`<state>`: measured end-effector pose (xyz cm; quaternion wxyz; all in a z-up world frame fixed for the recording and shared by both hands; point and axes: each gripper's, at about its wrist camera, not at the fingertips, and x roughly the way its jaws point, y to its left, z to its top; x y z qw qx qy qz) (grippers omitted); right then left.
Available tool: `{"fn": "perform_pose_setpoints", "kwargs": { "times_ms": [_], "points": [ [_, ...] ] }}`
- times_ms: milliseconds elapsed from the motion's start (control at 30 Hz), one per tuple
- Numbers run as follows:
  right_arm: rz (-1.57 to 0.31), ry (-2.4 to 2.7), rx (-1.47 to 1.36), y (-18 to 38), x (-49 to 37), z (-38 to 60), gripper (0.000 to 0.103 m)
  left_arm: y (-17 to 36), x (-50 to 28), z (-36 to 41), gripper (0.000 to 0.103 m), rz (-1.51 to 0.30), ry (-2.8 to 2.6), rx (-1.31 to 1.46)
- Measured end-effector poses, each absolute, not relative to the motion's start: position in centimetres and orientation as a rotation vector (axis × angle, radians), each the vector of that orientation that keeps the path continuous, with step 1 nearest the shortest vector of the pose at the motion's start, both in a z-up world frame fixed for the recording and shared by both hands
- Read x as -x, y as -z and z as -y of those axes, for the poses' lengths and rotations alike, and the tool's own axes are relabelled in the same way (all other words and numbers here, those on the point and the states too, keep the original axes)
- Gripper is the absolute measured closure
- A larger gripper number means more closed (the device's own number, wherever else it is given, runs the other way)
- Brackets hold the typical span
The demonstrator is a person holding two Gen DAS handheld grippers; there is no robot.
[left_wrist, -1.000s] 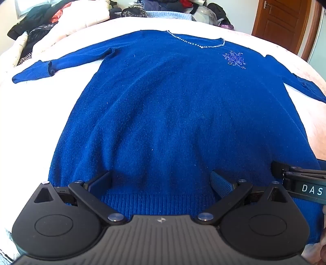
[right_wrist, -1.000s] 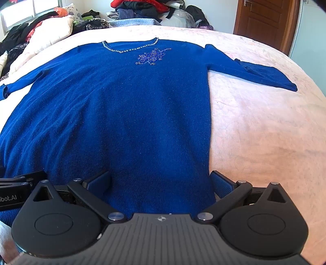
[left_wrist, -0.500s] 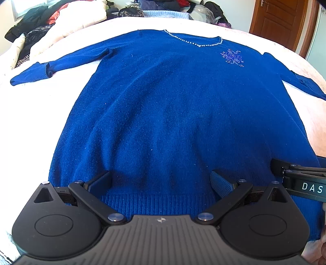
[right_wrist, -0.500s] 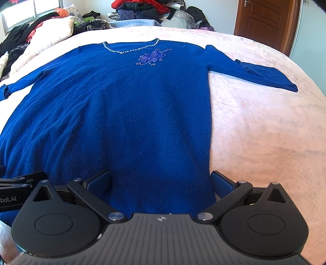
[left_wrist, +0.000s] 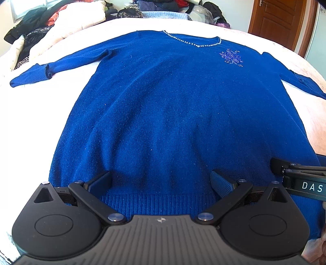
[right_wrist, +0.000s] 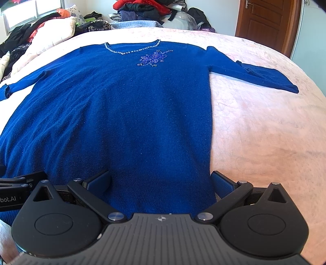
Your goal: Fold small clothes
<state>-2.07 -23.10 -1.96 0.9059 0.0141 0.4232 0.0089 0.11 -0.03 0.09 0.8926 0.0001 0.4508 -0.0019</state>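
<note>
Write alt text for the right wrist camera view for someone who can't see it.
A blue sweater lies spread flat, front up, on a pale pink bed, both sleeves out, beaded flower below its neckline. The right tongs are open at its hem near the right corner. Piled clothes and a wooden door are behind.

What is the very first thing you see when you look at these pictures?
A big blue sweater lies spread flat, front up, on the bed, with both sleeves stretched out to the sides. Near its sparkly neckline sits a beaded flower. Closest to us, the left gripper and right gripper are wide open over the sweater's bottom hem.
</note>
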Motion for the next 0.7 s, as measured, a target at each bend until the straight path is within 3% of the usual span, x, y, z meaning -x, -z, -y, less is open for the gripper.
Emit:
{"fn": "perform_pose_setpoints", "kwargs": {
  "times_ms": [700],
  "points": [
    [-0.873,-0.058,0.007,1.0,1.7,22.6,0.000,-1.1,0.1,0.4,0.000,-0.885,-0.006,-0.019]
  ]
}}
